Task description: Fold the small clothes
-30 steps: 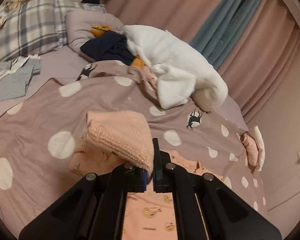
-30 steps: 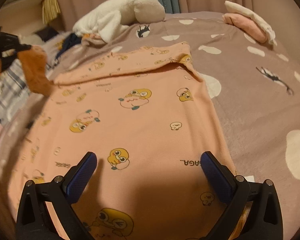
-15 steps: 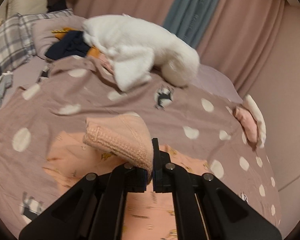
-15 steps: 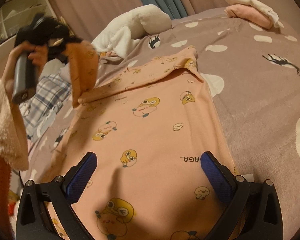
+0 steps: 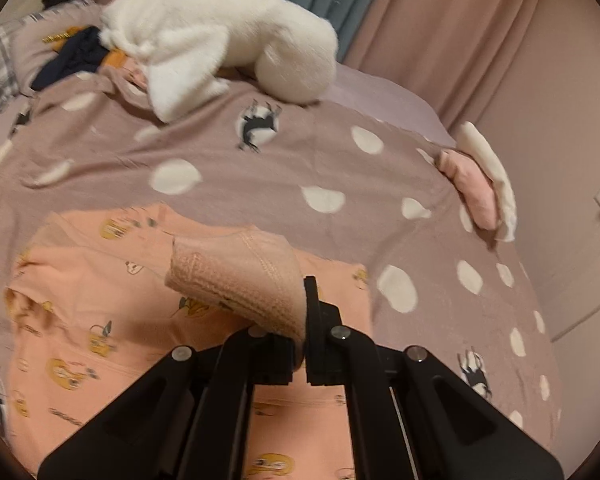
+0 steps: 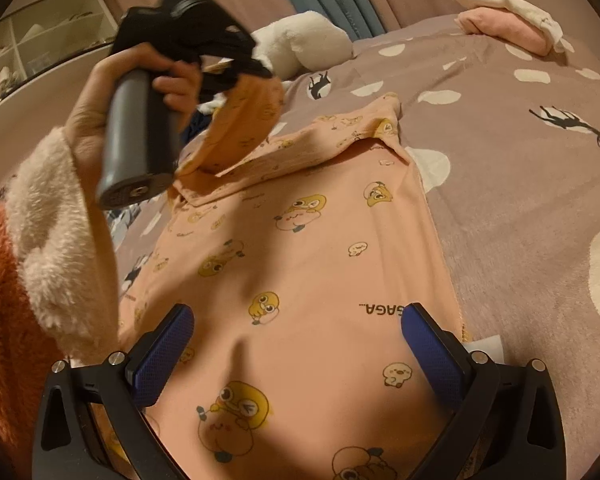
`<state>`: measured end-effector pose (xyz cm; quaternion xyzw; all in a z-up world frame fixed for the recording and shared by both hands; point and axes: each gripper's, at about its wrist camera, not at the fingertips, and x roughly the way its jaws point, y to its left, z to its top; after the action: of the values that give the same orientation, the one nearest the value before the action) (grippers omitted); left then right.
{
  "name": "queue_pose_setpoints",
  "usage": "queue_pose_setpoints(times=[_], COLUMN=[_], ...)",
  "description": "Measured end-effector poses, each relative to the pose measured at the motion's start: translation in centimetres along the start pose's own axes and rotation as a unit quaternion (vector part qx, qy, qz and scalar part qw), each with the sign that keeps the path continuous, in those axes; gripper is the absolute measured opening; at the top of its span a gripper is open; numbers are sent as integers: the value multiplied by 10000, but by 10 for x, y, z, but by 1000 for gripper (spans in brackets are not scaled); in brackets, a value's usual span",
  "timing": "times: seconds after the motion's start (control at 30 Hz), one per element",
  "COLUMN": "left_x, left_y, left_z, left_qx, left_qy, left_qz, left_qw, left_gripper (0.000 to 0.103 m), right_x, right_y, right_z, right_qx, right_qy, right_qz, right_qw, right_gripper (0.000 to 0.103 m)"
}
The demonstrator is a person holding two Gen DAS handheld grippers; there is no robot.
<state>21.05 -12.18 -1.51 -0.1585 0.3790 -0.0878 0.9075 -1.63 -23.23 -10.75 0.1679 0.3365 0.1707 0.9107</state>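
Dim, warm indoor light tints both views pinkish. Fisheye bending curves the bed's edges inside dark round borders. Motion blur smears the white plush blanket [image 5: 220,40] and the person's left hand [image 6: 140,92]; soft shadows darken the pink shirt [image 6: 320,260].

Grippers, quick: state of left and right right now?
Left gripper: shut on the sleeve cuff of the peach shirt, lifted above it.
Right gripper: open, holding nothing, jaws wide over the shirt.

The peach shirt [image 6: 320,280] bears, seemingly, "SAGA...", upside down.
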Motion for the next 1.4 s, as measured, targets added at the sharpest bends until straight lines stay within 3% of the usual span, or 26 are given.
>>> queue_pose_setpoints(times=[0.1,0.27,0.33,0.47,0.57,0.6,0.67,0.7,0.73,0.87,1.07,1.2,1.33,1.4], left_x=[13,39,49,66,69,71,76,78,77,71,44,24,-1,-15], left_y=[-10,-23,-26,-35,-46,-51,-56,-55,-53,-47,-41,-16,39,78], left_z=[-7,-26,-33,-47,-54,-55,-57,-58,-59,-57,-49,-42,-43,-45], left_qx=[114,219,181,138,281,334,333,209,-3,-593,-461,-587,-637,-911], left_qy=[128,390,531,713,747,828,1074,1157,1154,1083,1028,948,822,696], left_qz=[51,81,54,-210,-419,-436,-645,-819,-1026,-1618,-1904,-1743,-1573,-1490], left_qw=[9998,9990,9984,9971,9959,9951,9916,9897,9880,9791,9752,9784,9821,9822], left_gripper=[4,4,4,5,7,12,43,67,78,84,84,88,88,88], right_x=[-7,-28,-35,-28,-23,-24,-26,-25,-25,-22,-20,-19,-19,-18], right_y=[0,3,-1,-19,-28,-28,-28,-27,-25,-14,-10,-11,-16,-18], right_z=[1,2,2,4,4,4,4,3,2,-3,-5,-7,-6,-5], right_qx=[-58,-444,-364,119,310,298,277,255,229,-47,-208,-223,-80,-10], right_qy=[22,-243,-382,-170,-91,-107,-125,-114,-103,-55,0,-6,-30,-34], right_qz=[-35,-624,-608,-369,-417,-381,-378,-394,-410,-616,-776,-813,-701,-689], right_qw=[10000,9968,9968,9991,9986,9988,9988,9988,9988,9981,9968,9964,9975,9976], right_gripper=[103,103,103,103,103,103,103,103,103,103,103,103,103,103])
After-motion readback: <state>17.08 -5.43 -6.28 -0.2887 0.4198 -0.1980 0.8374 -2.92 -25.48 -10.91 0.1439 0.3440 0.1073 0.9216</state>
